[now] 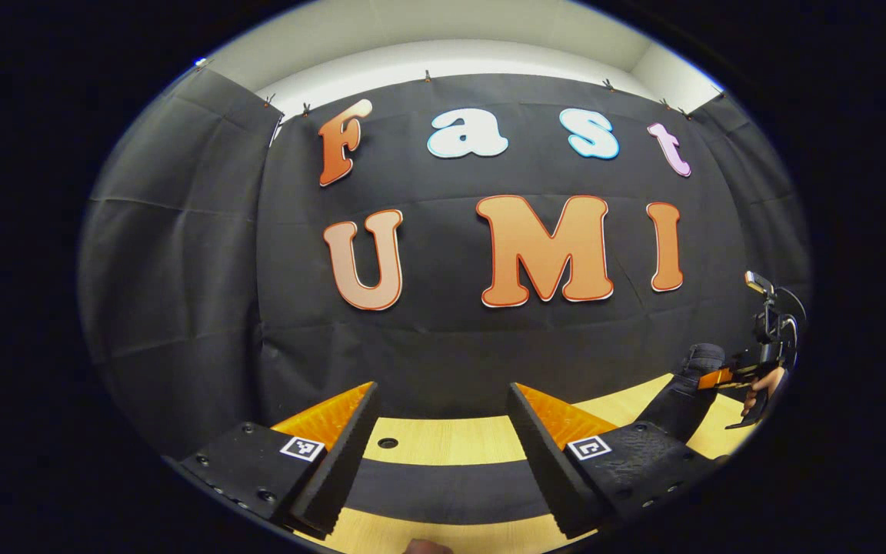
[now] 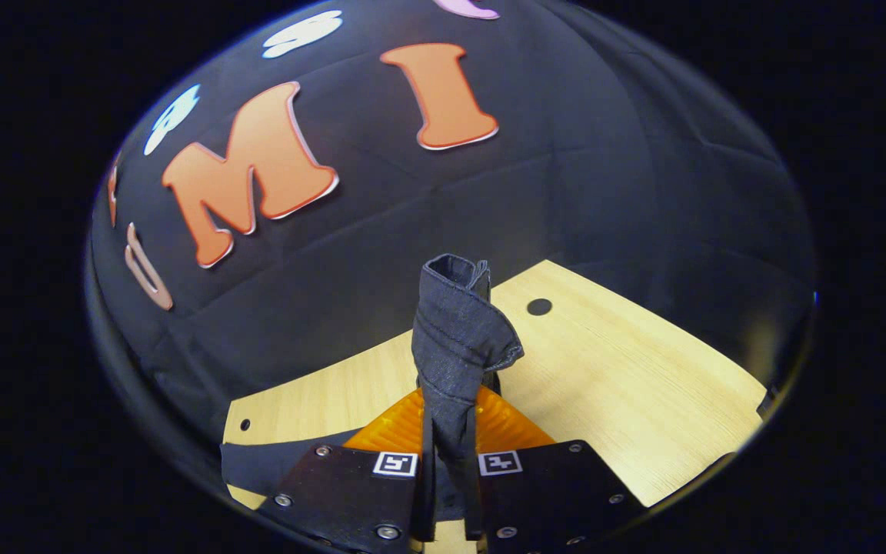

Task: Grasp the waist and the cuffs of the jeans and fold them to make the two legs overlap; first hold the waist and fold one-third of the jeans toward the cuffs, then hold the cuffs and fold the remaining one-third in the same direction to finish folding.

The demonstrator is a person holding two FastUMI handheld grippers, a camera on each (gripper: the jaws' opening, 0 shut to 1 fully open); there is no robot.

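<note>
Left gripper (image 1: pixel 443 431): fingers spread wide apart, nothing between them, held above the table (image 1: pixel 443 442).
Right gripper (image 2: pixel 449 431): fingers pressed together on a bunched fold of the jeans (image 2: pixel 454 338), which stands up past the tips.
Jeans: dark denim; in the left gripper view one band lies flat across the table under the fingers, another part rises at right toward the far gripper.
Table edges: pale wood, its far edge meeting the black cloth wall (image 1: pixel 181 269).
Open room: bare wood to the right of the lifted fold.
</note>
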